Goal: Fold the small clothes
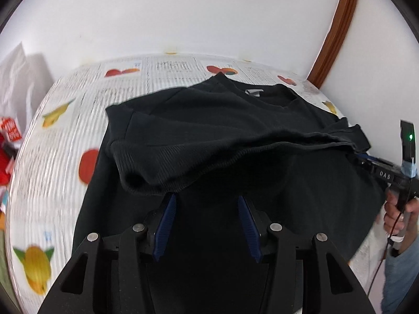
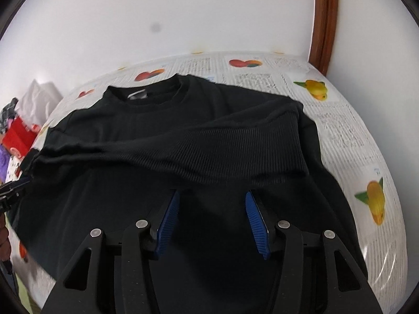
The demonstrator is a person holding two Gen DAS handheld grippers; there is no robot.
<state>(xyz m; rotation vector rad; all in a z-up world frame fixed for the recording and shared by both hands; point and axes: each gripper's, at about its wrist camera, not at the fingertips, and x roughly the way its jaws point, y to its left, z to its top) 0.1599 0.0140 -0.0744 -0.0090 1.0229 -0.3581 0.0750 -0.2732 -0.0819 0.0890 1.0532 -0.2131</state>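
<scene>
Black sweater (image 1: 222,136) lies flat on the surface (image 1: 60,141), neckline (image 2: 154,93) at the far side w/ the grey label showing, hem toward me. The ribbed bottom band (image 2: 209,151) has been folded up and now runs left-right across the middle of the body, so the long axis of the fold edge sits crosswise to both my grippers.

My left gripper (image 1: 207,201): jaws partway apart, nothing between the blue pads, tips just short of the folded band's near edge, hovering over the lower body cloth. My right gripper (image 2: 212,196): same, jaws moderately apart, empty, tips just below the band. Neither is pinching fabric as far as I can see.

In the left wrist view the right gripper shows at the sweater's right edge, close by the bunched cloth there; can't tell if it touches. Hand (image 1: 400,214) on its handle is visible below.

Judgement: the fold looks set down and released. Next likely needs a side fold, so each gripper would go outward to its own edge; left is nearer the left edge, right nearer the right.

Room: bare fruit-print cover to the left and right of the sweater, wall (image 1: 183,13) close behind the neckline, so little space to push away from me. Red packet (image 1: 9,130) and clutter off the far left, well apart.
</scene>
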